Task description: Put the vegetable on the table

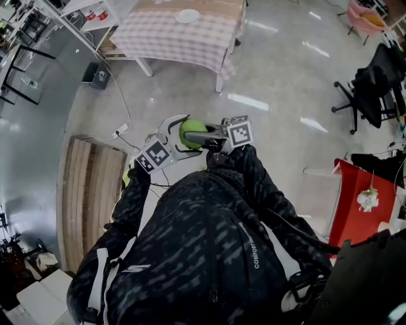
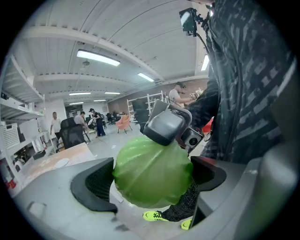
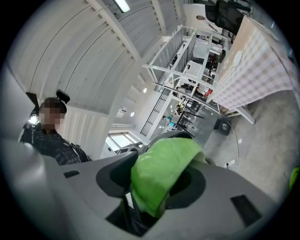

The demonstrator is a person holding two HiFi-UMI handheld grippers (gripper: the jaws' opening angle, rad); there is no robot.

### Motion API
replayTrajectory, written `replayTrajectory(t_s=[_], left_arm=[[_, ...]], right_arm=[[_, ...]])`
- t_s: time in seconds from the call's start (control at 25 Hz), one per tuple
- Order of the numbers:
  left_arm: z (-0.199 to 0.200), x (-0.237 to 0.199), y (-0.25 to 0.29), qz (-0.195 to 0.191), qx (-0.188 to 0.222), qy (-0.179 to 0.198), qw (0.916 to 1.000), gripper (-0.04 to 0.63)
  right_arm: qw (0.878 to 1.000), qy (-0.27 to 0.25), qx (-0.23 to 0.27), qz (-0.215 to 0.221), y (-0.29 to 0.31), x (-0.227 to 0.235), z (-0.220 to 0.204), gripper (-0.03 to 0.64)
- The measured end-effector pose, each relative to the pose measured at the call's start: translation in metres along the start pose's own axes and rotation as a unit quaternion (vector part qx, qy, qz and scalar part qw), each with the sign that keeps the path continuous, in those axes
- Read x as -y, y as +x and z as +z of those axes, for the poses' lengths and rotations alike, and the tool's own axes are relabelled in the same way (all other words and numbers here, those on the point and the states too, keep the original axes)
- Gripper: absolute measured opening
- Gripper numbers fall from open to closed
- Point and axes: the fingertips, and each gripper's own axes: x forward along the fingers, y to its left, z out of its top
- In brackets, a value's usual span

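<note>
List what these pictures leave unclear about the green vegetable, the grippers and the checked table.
Head view: the top edge cuts off the pink-checked cloth-covered table; its far side is unseen.
Head view: the white round plate on it is too small to show any contents.
Left gripper view: one grey jaw of the right gripper covers the top of the round green leafy vegetable.

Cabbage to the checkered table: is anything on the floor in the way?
Nothing visible does: bare floor lies between the cabbage and the table. A power strip lies off to the left of that line.
</note>
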Motion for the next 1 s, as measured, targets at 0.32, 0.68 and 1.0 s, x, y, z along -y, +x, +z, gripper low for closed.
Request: replayTrajectory(t_s=[0.32, 0.68, 1.0], left_arm=[[-0.007, -0.044, 0.005, 0.017, -0.009, -0.009, 0.9998, 0.491], [-0.017, -0.109, 0.023, 0.029, -0.020, -0.025, 0.9991, 0.491], [-0.025, -0.164, 0.035, 0.036, -0.023, -0.042, 0.9982, 0.492]], right_arm=[[1.000, 0.008, -0.012, 0.014, 0.008, 0.027, 0.033, 0.167], [0.999, 0.018, -0.027, 0.021, 0.010, 0.071, 0.082, 0.167], [0.998, 0.031, -0.039, 0.026, 0.015, 0.108, 0.124, 0.167]])
